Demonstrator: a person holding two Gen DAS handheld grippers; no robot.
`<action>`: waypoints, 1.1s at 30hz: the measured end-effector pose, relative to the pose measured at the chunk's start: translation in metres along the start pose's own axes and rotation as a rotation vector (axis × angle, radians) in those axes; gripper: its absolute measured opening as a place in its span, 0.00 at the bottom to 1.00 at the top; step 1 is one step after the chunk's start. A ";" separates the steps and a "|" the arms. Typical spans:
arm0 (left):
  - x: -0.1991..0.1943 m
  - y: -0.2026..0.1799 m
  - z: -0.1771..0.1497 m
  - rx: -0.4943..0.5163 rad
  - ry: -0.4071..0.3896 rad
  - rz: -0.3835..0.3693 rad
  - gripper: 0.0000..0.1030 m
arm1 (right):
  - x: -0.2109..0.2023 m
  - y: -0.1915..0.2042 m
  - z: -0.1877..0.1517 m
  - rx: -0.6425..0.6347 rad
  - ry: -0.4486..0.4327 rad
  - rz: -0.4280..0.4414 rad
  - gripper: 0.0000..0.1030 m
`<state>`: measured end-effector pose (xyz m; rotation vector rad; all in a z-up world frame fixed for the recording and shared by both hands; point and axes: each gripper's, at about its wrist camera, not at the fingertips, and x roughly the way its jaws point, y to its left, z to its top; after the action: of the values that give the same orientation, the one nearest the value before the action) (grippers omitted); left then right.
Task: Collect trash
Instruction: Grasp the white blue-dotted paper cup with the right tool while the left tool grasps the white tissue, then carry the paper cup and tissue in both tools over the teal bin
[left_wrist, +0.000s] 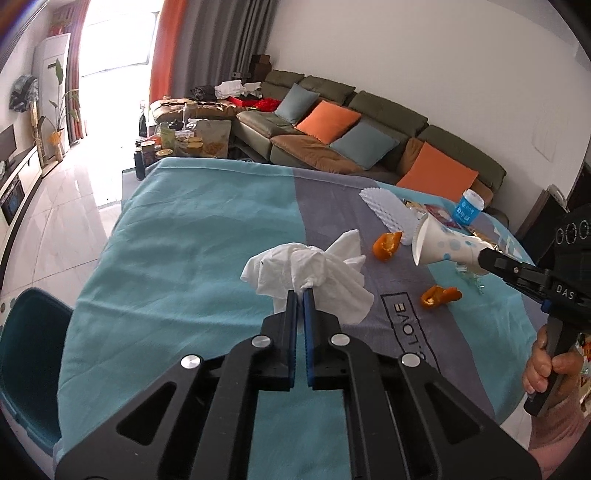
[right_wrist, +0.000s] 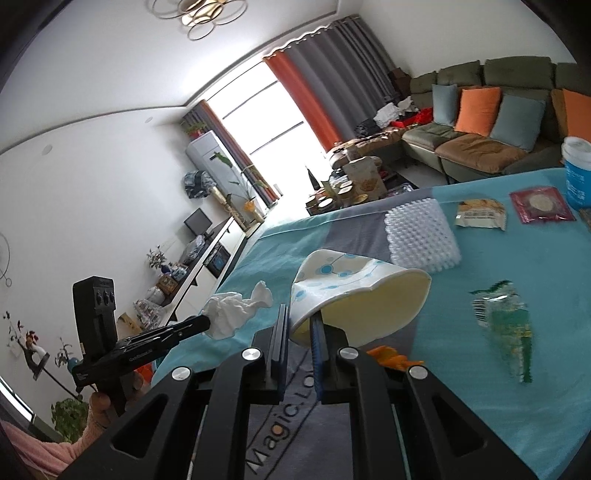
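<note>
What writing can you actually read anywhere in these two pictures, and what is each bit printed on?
"LOVE" in a printed box, on the tablecloth.
"Magic.Lo", partly hidden, on the same tablecloth in the right wrist view.
"DAS" on the right gripper.
Blue tub: white print, too blurred to read.
Left gripper: small lettering on its body, too blurred.
Snack wrappers: print too small.
Green-and-clear wrapper: barcode, unreadable.

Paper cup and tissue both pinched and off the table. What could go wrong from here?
1. The right gripper pinches only the crushed wall of the paper cup; it may slip or tear loose.
2. The left gripper holds the tissue by a small twist, so it could pull free.
3. Orange peels, foam sheet and wrappers remain on the tablecloth, easily missed.
</note>
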<state>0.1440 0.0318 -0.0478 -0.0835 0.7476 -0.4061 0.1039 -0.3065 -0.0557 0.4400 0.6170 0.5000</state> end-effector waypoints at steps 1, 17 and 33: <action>-0.007 0.003 -0.003 -0.006 -0.007 0.006 0.04 | 0.002 0.003 0.000 -0.008 0.005 0.008 0.10; -0.065 0.042 -0.033 -0.100 -0.072 0.050 0.04 | 0.035 0.054 -0.005 -0.115 0.091 0.110 0.10; -0.117 0.082 -0.057 -0.173 -0.124 0.164 0.04 | 0.079 0.115 -0.012 -0.232 0.189 0.222 0.10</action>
<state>0.0554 0.1570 -0.0318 -0.2063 0.6605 -0.1778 0.1170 -0.1681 -0.0382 0.2425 0.6861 0.8220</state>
